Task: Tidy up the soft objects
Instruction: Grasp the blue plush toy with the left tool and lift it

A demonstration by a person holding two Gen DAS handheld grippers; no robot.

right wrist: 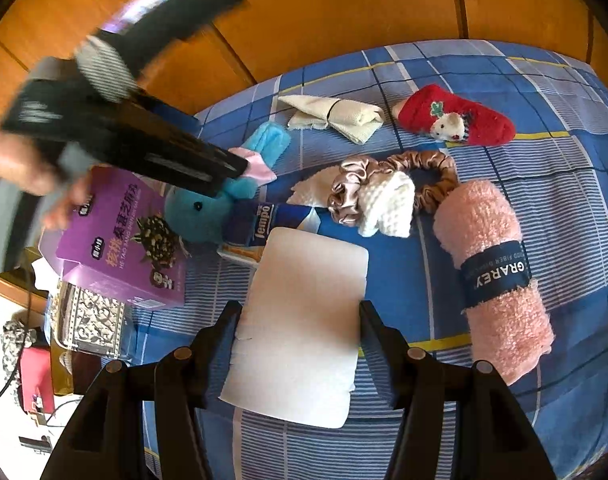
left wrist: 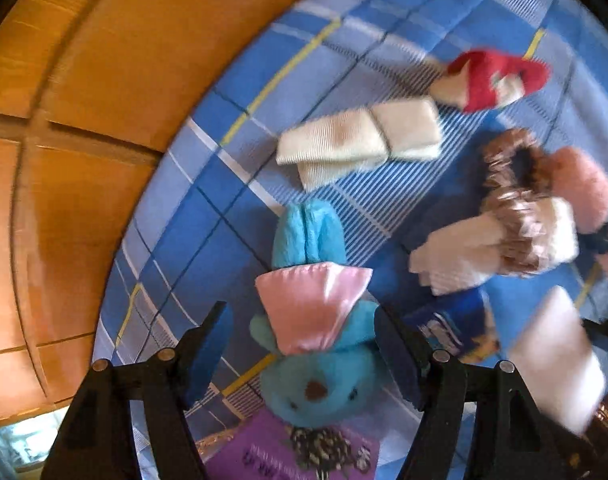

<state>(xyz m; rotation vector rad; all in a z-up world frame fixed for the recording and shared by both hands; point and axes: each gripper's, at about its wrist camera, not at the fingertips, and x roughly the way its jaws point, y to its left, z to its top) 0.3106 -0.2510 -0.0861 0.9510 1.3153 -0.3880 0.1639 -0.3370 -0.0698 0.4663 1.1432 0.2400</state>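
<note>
A blue plush rabbit (left wrist: 316,368) with a pink satin bow (left wrist: 312,308) lies on the blue plaid bedspread (left wrist: 231,80). My left gripper (left wrist: 304,352) is open, one finger on each side of the rabbit's head; it also shows in the right wrist view (right wrist: 151,148), over the rabbit (right wrist: 207,212). My right gripper (right wrist: 299,344) holds a white foam pad (right wrist: 304,328) between its fingers above the bed. A folded cream cloth (right wrist: 336,118), a red Christmas sock (right wrist: 456,118), satin scrunchies (right wrist: 388,184), a white knit piece (right wrist: 388,208) and a rolled pink towel (right wrist: 500,276) lie further back.
A purple snack box (right wrist: 123,240) sits by the rabbit's head, with a blue tissue pack (right wrist: 263,220) next to it. Orange wooden panels (right wrist: 344,8) rise behind the bed. A patterned tin (right wrist: 91,320) and a pink item (right wrist: 33,376) lie off the bed's left edge.
</note>
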